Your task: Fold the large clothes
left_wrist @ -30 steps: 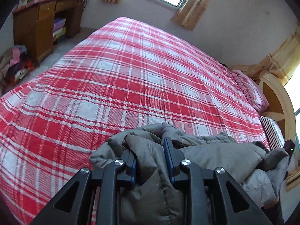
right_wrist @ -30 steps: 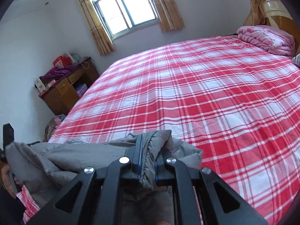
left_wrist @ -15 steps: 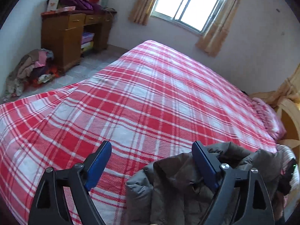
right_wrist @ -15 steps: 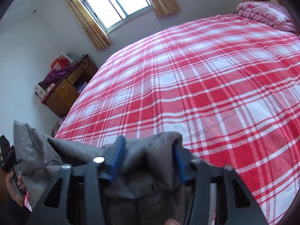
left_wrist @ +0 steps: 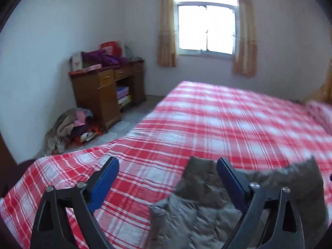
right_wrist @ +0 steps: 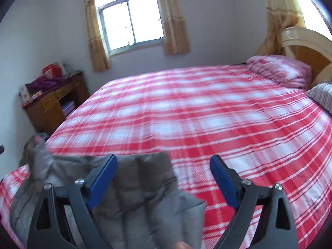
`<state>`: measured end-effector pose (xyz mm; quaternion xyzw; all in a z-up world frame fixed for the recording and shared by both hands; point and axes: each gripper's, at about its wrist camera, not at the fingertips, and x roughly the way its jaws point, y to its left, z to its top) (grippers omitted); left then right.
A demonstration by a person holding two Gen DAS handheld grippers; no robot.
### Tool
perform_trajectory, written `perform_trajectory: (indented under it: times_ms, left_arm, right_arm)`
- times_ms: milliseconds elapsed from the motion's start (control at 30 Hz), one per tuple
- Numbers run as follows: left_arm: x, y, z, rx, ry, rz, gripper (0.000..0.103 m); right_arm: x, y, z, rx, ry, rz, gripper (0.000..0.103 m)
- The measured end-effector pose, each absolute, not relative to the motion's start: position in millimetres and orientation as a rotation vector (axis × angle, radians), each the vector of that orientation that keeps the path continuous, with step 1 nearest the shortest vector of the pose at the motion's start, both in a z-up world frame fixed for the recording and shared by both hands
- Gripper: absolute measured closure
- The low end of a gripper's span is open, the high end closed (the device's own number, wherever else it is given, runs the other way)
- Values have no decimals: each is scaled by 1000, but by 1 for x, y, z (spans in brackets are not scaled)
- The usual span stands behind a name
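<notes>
A: How did the left gripper (left_wrist: 168,176) stand?

B: Its jaws were spread wide and opening further. The blue pads (left_wrist: 103,183) pressed on nothing. The grey padded jacket (left_wrist: 217,213) lay below, bunched toward the right finger; a peak of it rose just left of that pad and more spread to the right behind it. Whether the cloth brushed that pad could not be told through the blur. Under the left finger there was only the red plaid bedsheet (left_wrist: 228,120).

A: And the right gripper (right_wrist: 164,176)?

B: Also wide and opening. The jacket (right_wrist: 141,191) filled the left half of the gap and ran on behind the left finger (right_wrist: 101,181); it may have touched that pad, but nothing was pinched. The right finger (right_wrist: 224,181) stood clear over the sheet (right_wrist: 197,114). So both tools had let go.

A: Where was the jacket?

B: On the near edge of the bed, crumpled, between the two tools, with one end sticking up at the far left of the right wrist view.

A: Anything else around?

B: A wooden desk (left_wrist: 108,95) at the far left wall, a heap of clothes (left_wrist: 70,128) on the floor beside it, a curtained window (right_wrist: 130,20) beyond the bed, and a pink folded quilt (right_wrist: 280,70) by the headboard (right_wrist: 307,47) at the far right.
</notes>
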<state>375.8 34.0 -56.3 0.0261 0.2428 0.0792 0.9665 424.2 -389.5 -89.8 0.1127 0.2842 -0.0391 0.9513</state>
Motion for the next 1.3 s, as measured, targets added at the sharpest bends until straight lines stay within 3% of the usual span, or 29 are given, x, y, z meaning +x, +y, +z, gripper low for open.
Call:
perform_trajectory:
  times_ms: [233,333,467,900,1000,1133,1167,1200,1300]
  left_arm:
    - [420,-27,-156,494,658,250,7]
    - [443,12,-182,399,750,347,1]
    - [452,61,-189,112,794,300,1]
    - [447,32,-183,244,780,339,1]
    - [424,25,-142,226,685,346,1]
    - [411,-11,-112,215,624,283,1]
    - [411,-21,-114,221,627,270,1]
    - [412,-30,-118,231,621,256,1]
    - [422,-46,-136,287,610,274,1]
  right_arm:
    - [472,-313,-147,-23,852,20,15]
    - [482,-327,-167,-43,852,-94,16]
    - [490,-374,-179,82,839,-229,12]
    - [502,-385,-206,160,886,-190,7]
    - [491,-382,-183,127,869,-213,7]
    - [458,-362,-125,159,700,-207,7]
    - [453,-351,-115,165,670,-183,12]
    - [448,-337,-108,169,646,-147,24]
    - [451,-288,-116,115,672,-52,35]
